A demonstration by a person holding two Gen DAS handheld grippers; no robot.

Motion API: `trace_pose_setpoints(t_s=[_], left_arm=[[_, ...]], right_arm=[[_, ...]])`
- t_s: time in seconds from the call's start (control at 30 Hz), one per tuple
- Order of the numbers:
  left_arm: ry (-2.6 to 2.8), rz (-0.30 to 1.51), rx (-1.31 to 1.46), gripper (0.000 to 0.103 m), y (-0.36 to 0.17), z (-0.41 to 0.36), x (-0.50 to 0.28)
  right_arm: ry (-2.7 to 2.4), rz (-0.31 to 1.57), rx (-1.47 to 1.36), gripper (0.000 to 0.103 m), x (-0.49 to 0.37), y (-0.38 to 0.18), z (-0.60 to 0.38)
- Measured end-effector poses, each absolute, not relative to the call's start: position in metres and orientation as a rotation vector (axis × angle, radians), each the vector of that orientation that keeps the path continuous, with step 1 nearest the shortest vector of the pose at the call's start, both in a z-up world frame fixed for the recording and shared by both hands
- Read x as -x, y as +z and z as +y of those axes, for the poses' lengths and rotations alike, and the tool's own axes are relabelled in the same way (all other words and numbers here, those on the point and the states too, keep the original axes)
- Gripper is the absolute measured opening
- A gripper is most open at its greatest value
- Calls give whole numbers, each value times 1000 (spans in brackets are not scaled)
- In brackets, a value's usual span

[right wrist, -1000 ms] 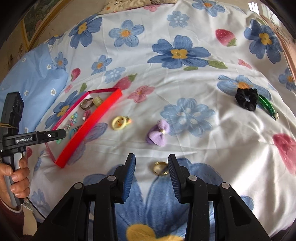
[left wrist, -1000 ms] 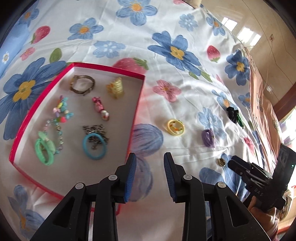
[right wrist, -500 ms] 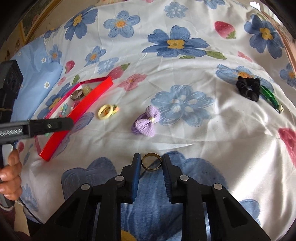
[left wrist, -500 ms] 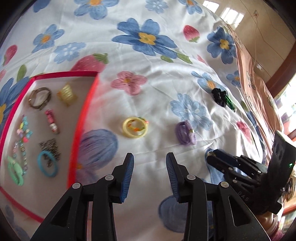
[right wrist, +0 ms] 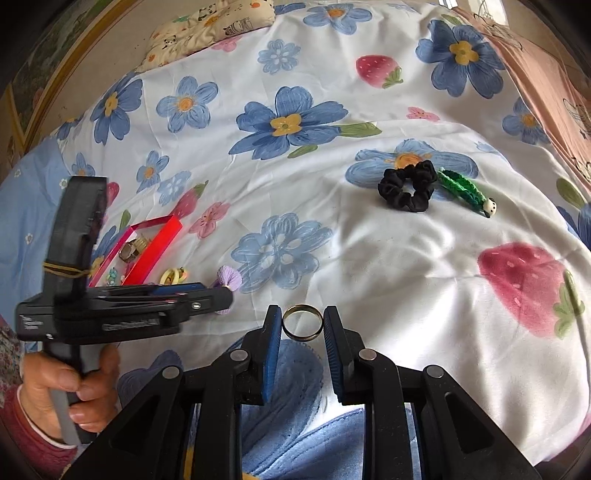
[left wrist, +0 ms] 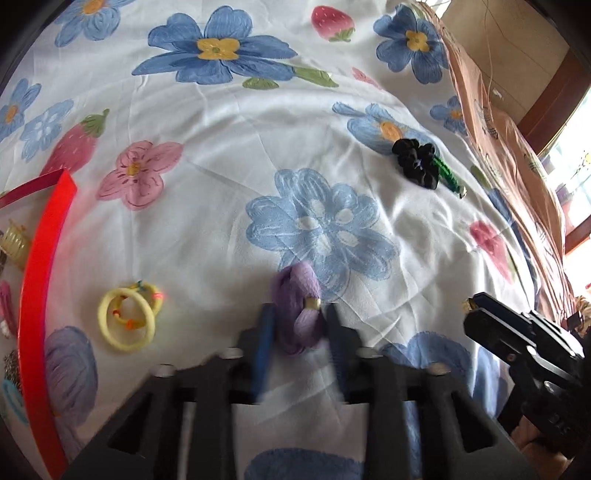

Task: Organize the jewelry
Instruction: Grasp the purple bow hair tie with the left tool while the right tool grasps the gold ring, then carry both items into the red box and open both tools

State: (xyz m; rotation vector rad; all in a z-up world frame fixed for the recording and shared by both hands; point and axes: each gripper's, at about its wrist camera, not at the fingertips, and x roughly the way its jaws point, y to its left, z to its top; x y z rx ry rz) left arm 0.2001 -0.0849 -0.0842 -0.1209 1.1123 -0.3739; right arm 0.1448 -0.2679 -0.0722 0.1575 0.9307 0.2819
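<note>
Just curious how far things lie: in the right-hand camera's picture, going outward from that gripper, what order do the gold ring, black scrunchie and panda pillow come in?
1. Gold ring, between the right gripper's fingers.
2. Black scrunchie, farther up, right.
3. Panda pillow, far top left.

Ring [right wrist: 302, 326] between right tool [right wrist: 301, 325] fingers; bow [left wrist: 299, 314] between left tool's [left wrist: 297, 325].

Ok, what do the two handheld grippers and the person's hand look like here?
Both the left gripper and the right gripper are black plastic with blue ribbed pads and silver pivot pins. The left one carries white lettering and a yellow rubber band. The hand is bare, with a red sleeve.
</note>
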Motion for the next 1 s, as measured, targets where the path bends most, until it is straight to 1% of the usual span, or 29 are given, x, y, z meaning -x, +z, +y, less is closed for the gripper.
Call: trace_pose_setpoints(t_s=[0.07,0.17,0.7,1.0], left_arm=[[-381,1100,120,12,-84,-85,-200],[-382,1082,128,11,-80,-80,-192],[-307,1021,252,11,-36,13,-105],[-245,1008,314,11,-29,58,-69]], right_arm=[[288,931,-163,23,-145,-72,-268],[302,930,-167,23,-145,-72,-265],[446,938,-139,23,-136,-67,-209],[546,952,-84,23,-127,-68,-161]])
